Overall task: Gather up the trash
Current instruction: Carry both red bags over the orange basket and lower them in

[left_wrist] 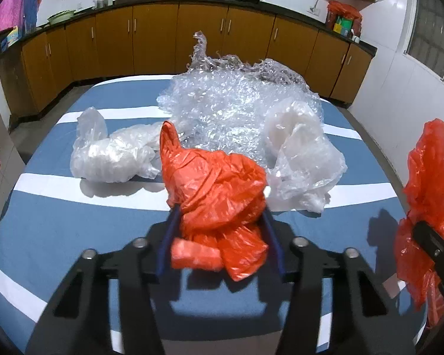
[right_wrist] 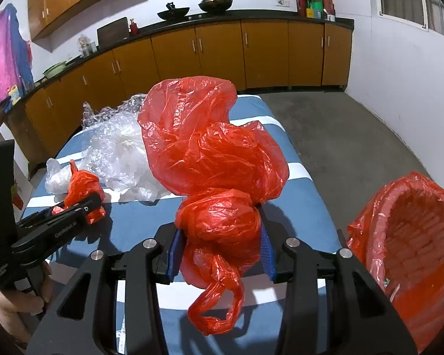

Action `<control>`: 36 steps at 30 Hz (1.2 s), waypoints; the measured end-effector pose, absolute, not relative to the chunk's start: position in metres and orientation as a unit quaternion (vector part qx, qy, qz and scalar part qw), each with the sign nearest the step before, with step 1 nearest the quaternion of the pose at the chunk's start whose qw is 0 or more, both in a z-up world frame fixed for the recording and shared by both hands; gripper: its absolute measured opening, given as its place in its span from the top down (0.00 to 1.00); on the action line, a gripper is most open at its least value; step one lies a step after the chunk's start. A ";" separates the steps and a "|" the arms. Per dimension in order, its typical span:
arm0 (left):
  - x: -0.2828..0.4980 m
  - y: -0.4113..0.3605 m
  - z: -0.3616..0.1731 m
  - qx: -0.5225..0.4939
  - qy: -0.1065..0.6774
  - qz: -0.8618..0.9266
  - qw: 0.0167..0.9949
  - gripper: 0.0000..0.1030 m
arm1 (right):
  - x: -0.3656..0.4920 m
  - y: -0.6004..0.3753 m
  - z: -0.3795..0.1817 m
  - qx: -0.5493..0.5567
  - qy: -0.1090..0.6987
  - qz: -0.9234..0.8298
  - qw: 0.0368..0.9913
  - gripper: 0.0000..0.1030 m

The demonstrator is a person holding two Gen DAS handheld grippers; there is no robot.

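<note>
Both grippers pinch crumpled red bags: left gripper [left_wrist: 220, 222], right gripper [right_wrist: 220, 233]; beside the lined bin [right_wrist: 367, 227], loose tails could snag its rim.

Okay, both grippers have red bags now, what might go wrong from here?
1. The right gripper pinches only the big red bag's neck; its loose billow may miss the lined bin.
2. The left gripper holds a small red bag by thin folds, which could slip out.
</note>
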State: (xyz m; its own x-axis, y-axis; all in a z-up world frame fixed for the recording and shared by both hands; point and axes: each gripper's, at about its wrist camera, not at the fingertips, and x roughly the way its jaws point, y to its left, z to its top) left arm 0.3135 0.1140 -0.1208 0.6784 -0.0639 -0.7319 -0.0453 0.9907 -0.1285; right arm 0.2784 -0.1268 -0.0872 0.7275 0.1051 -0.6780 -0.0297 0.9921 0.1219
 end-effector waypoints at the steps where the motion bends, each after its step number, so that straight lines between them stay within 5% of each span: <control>1: 0.312 0.114 -0.121 -0.067 0.399 -0.006 0.914 0.59 | 0.278 -0.127 -0.087 0.052 0.367 0.036 0.928 0.58; 6: 0.300 0.118 -0.117 -0.078 0.388 -0.013 0.918 0.69 | 0.276 -0.127 -0.086 0.050 0.365 0.038 0.929 0.58; 36: 0.213 0.073 -0.042 -0.016 0.317 -0.095 0.944 0.69 | 0.206 -0.172 -0.044 0.068 0.320 0.010 0.945 0.58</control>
